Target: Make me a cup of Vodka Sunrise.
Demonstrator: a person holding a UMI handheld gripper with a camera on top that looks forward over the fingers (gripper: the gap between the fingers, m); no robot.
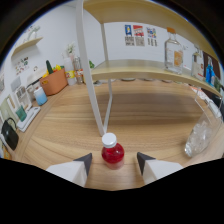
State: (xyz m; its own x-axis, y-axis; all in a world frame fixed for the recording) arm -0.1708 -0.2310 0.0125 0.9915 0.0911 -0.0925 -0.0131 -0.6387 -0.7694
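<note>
The gripper [114, 162] held its jaws apart around a small red bottle [112, 150] with a white cap — gaps showing on both sides — standing on the wooden bench [145, 117], a clear glass bottle [173, 54] on the shelf beyond.

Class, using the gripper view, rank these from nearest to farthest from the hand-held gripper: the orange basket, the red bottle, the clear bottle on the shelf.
1. Red bottle: between the open hand-held gripper fingers.
2. Orange basket: far left on the counter.
3. Clear bottle: up on the shelf, right.
</note>
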